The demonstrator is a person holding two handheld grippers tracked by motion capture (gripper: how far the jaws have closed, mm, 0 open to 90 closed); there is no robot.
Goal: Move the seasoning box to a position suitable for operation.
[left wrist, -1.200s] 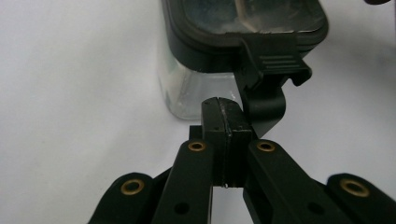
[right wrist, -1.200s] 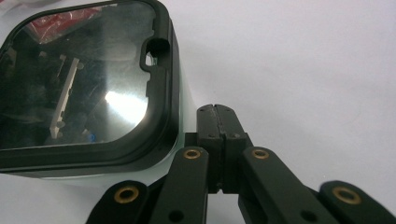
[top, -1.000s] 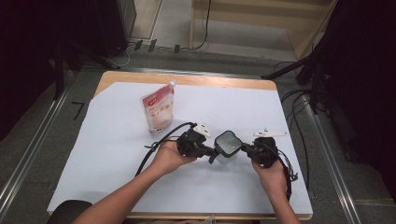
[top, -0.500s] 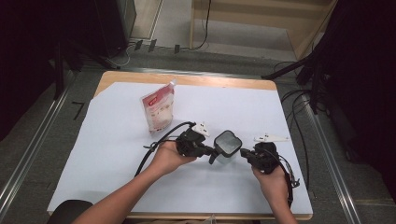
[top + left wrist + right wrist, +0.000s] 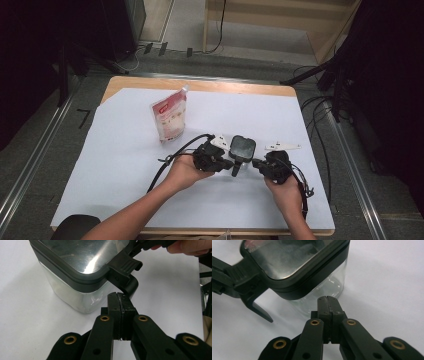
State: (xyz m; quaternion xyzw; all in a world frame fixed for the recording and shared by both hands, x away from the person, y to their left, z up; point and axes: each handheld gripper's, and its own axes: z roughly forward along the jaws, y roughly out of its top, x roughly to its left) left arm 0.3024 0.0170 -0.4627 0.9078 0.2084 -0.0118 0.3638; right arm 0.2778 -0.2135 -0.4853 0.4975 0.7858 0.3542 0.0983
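A clear square container (image 5: 242, 146) with a black-rimmed lid stands on the white sheet between my two grippers. In the left gripper view its black latch (image 5: 125, 275) juts out from the lid's rim, just beyond my left gripper (image 5: 122, 298), whose pads are pressed together with nothing between them. My left gripper (image 5: 231, 165) comes at the container from the left, my right gripper (image 5: 256, 163) from the right. In the right gripper view my right gripper (image 5: 328, 301) is shut too, its tips right at the container's clear wall (image 5: 329, 287) below the lid. The latch (image 5: 252, 292) hangs free at the left.
A red and white pouch (image 5: 170, 119) stands behind and to the left on the white paper (image 5: 125, 165) that covers the wooden table (image 5: 200, 85). Cables trail from both grippers. The table's right edge lies close to my right hand (image 5: 287, 192).
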